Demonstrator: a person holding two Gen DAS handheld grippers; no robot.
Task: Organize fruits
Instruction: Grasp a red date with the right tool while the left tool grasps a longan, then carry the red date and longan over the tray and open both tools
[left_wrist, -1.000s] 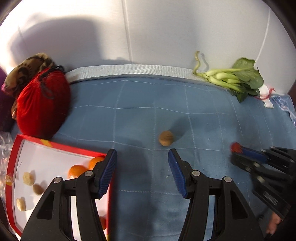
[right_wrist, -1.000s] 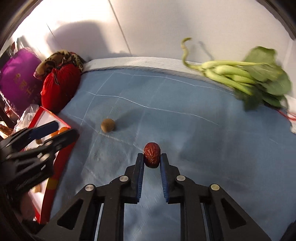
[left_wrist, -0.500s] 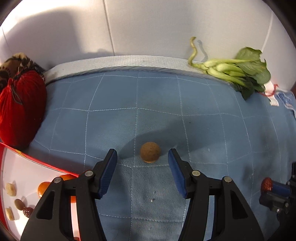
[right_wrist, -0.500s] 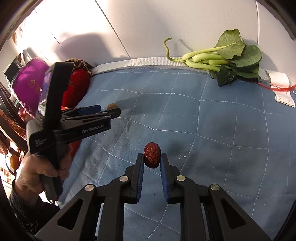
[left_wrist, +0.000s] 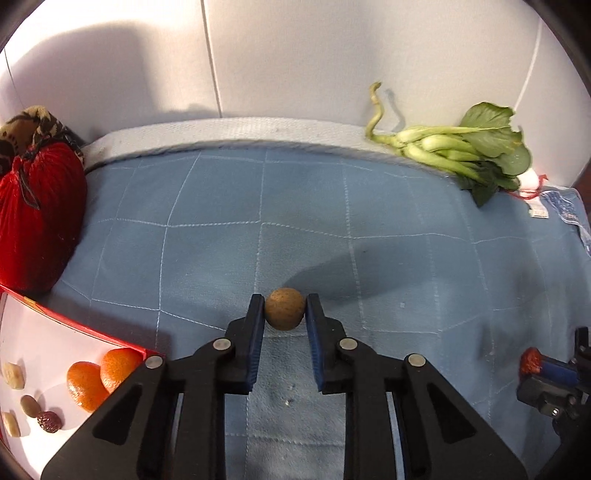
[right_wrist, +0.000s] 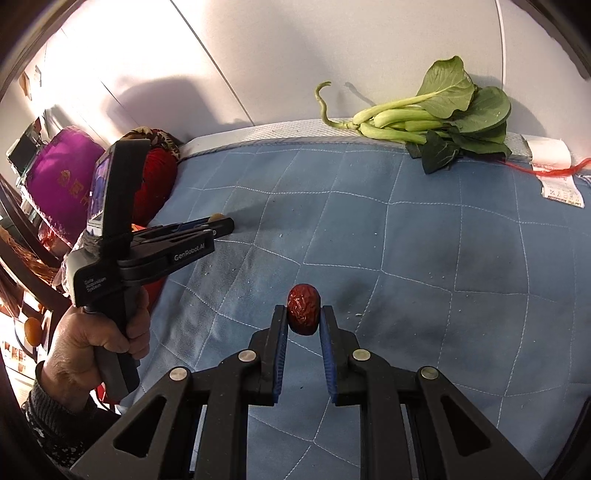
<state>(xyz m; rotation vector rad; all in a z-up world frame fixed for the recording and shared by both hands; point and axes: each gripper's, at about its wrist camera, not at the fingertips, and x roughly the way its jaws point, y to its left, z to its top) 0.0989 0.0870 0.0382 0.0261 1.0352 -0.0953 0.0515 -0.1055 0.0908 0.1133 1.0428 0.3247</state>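
A small round brown fruit (left_wrist: 285, 309) rests on the blue quilted cloth (left_wrist: 332, 206). My left gripper (left_wrist: 284, 299) straddles it, its jaws closing, and both blue pads touch the fruit's sides. A wrinkled red date (right_wrist: 303, 309) is clamped in my right gripper (right_wrist: 303, 311), held just above the cloth. The right wrist view shows the left gripper (right_wrist: 221, 224) at left, in a person's hand (right_wrist: 92, 343). At lower left lies a red-rimmed white tray (left_wrist: 92, 334) with two oranges (left_wrist: 99, 376), a red date (left_wrist: 48, 421) and pale pieces.
A bunch of bok choy (left_wrist: 461, 151) lies at the back right by the white wall. A red cloth bag (left_wrist: 37, 218) stands at the left edge, with a purple bag (right_wrist: 66, 173) beyond it. A white label (right_wrist: 557, 188) lies at the right edge.
My left gripper came forward over the brown fruit and went from wide open to closed around it. My right gripper swung away to the right, still holding the date.
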